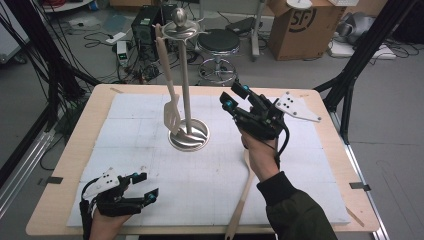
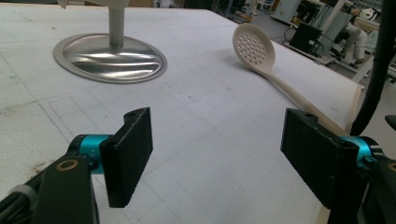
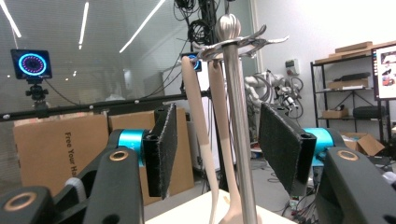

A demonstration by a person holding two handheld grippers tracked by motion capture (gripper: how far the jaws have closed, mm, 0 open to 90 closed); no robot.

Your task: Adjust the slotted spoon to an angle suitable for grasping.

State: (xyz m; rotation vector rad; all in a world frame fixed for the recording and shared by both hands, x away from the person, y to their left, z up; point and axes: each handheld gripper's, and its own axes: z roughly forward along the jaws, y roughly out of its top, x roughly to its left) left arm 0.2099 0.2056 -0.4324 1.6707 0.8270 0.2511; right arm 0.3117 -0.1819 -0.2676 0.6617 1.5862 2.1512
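Note:
A metal utensil stand (image 1: pixel 186 90) rises from a round base (image 1: pixel 200 137) at the middle of the white mat. A beige slotted spatula (image 1: pixel 171 114) hangs from its top hooks. In the right gripper view two beige handles (image 3: pixel 200 116) hang beside the pole (image 3: pixel 239 121). A beige skimmer spoon (image 1: pixel 241 197) lies on the mat at the front right, its perforated head (image 2: pixel 254 46) plain in the left gripper view. My right gripper (image 1: pixel 236 97) is raised just right of the stand, open and holding nothing, its jaws (image 3: pixel 219 149) aimed at the pole. My left gripper (image 1: pixel 146 186) rests open at the front left (image 2: pixel 215 158).
The white mat (image 1: pixel 130 165) covers a wooden table (image 1: pixel 95 100). Beyond the far edge stand a stool (image 1: pixel 218 42), a cardboard box (image 1: pixel 305 25) and a computer tower (image 1: pixel 145 22) among cables. Black frame poles (image 1: pixel 360 50) rise at the right and left.

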